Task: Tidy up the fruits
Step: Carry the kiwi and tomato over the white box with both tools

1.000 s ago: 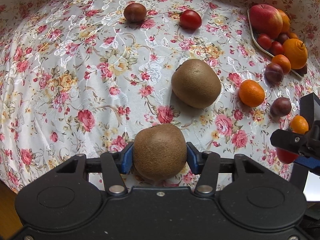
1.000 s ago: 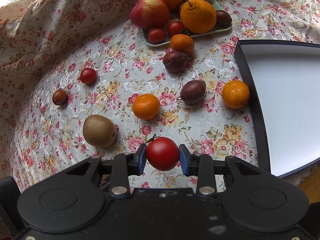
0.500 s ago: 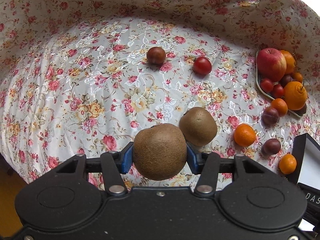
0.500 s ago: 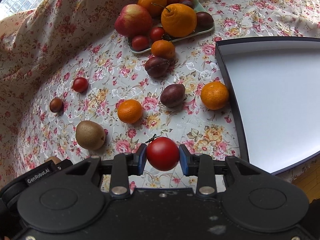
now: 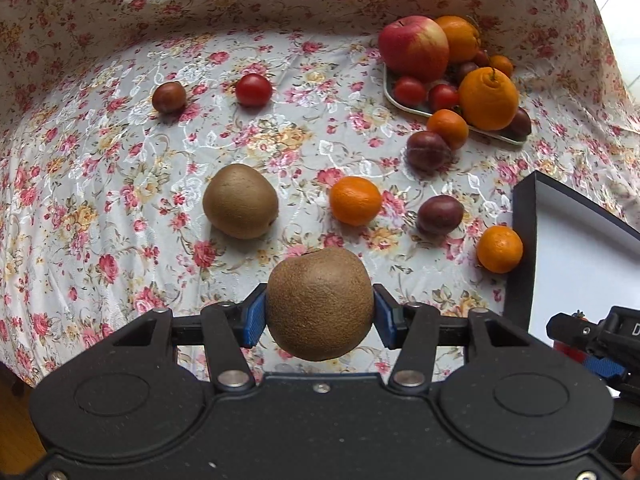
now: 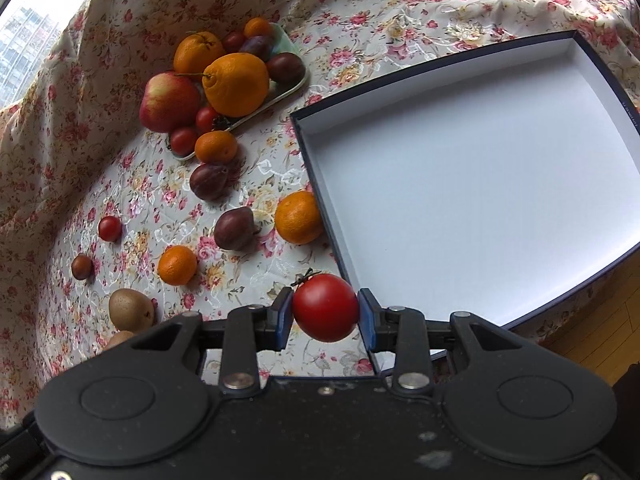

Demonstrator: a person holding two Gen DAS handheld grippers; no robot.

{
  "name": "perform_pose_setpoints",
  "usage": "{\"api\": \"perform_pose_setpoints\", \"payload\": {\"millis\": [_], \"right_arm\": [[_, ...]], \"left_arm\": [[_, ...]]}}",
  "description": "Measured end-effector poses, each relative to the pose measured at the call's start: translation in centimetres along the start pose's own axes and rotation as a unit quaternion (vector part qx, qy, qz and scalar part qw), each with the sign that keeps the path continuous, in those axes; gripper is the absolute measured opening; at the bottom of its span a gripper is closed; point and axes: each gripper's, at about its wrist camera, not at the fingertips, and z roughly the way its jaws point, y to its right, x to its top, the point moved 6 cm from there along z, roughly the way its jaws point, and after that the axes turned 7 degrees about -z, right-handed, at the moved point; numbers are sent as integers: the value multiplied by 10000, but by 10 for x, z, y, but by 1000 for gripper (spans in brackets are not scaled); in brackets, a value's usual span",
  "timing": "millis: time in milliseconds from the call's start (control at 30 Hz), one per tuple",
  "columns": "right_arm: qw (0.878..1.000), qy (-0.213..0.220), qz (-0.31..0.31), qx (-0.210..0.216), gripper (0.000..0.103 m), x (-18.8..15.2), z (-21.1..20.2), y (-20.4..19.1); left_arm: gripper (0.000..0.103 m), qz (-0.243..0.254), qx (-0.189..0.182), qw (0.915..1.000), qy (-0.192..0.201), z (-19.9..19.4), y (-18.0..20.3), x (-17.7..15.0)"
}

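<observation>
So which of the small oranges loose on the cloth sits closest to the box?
The small orange right against the dark edge of the white box. The other two loose ones, one out on the cloth and one by the fruit tray, lie well clear.

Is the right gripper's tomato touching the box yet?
Apart. The right wrist view shows the tomato clamped between the right gripper pads, held up short of the box rim, over tablecloth.

Floral tablecloth (image 5: pixel 120 168), wooden floor (image 6: pixel 592 344)
</observation>
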Motion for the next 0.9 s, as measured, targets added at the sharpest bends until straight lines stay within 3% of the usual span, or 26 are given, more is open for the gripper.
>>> {"api": "perform_pose_setpoints", "payload": {"millis": [367,633,900], "right_arm": [[9964,157,727,-412,35,-3,-18,88],[9912,259,1105,-677,35,-9,-29,153],[9859,633,1441,-566,35,-10,-48,198]], "left_arm": [[58,987,-348,9944,167,-12,88,-34],[58,1567,-675,9853,39,-11,145,-63],[58,1862,-635,9804,-102,0,175,-86]]}}
